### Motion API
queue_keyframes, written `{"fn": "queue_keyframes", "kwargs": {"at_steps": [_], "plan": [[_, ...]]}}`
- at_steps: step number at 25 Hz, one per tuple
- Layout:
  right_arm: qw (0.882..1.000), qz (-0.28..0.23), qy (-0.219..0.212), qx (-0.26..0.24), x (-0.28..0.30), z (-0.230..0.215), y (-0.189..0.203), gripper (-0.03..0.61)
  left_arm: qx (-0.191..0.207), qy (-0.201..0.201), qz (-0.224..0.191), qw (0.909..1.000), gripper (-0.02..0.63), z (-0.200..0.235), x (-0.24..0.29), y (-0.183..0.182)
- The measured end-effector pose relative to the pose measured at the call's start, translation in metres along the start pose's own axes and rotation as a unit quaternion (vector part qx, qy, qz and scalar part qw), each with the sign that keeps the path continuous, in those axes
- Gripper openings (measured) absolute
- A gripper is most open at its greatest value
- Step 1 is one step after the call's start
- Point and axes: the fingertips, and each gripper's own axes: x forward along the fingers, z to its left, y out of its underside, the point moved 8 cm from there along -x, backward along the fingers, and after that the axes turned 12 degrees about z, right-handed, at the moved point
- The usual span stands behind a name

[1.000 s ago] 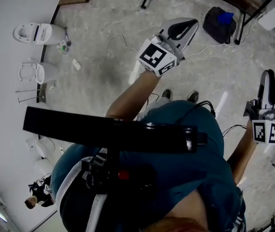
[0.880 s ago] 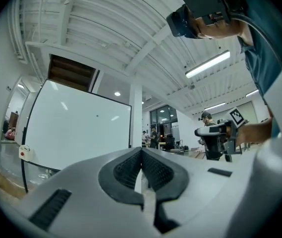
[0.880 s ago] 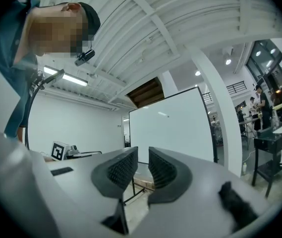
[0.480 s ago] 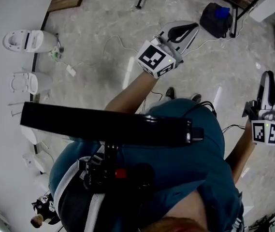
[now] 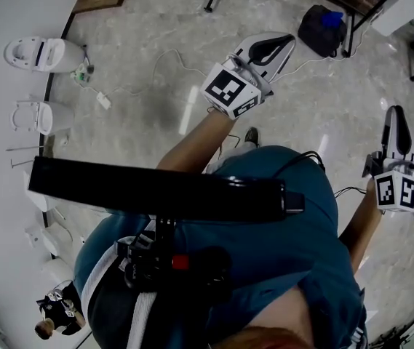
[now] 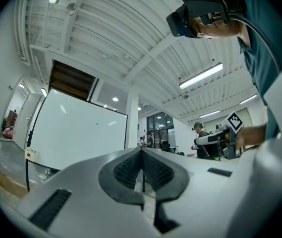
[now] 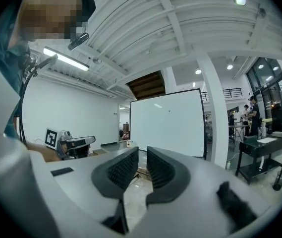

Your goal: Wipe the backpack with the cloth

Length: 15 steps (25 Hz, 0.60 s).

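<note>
1. Looking down through the head view, I've got the backpack point(image 5: 321, 33) on the stone floor point(image 5: 148, 122) near the top of the picture. It sits right beside a black table leg point(image 5: 352, 35), with a blue thing point(image 5: 331, 19) lying on top; cloth or not, I cannot tell.
2. My left gripper point(image 5: 285, 42) is held out ahead of the teal shirt point(image 5: 294, 231) and points roughly toward the backpack, well apart from it. The right gripper point(image 5: 395, 115) is out at the right edge, also well apart from it.
3. Only the head view gives me the backpack and the floor, plus white fixtures point(image 5: 36, 51) along the left wall and a white power strip point(image 5: 103, 100) near them.
4. Switching to the left gripper view, I see the room instead: ribbed ceiling, a whiteboard point(image 6: 81, 133), and people far off. Its ribbed pads point(image 6: 126, 168) meet at the tips, closed on nothing.
5. That same view catches the right gripper at its right side, marker cube point(image 6: 235, 121) up.
6. Over in the right gripper view, the pads point(image 7: 122, 170) stand a narrow gap apart, with only floor showing through. This view alone shows a white column point(image 7: 214, 118) and a black cart point(image 7: 264, 155) to the right.
</note>
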Motion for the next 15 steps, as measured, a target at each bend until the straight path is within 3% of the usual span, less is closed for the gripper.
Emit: {"fn": "queue_keyframes", "kwargs": {"at_steps": [15], "plan": [[1.000, 0.008, 0.010, -0.001, -0.035, -0.018, 0.017, 0.052, 0.007, -0.006, -0.006, 0.9999, 0.000, -0.040, -0.002, -0.001]]}}
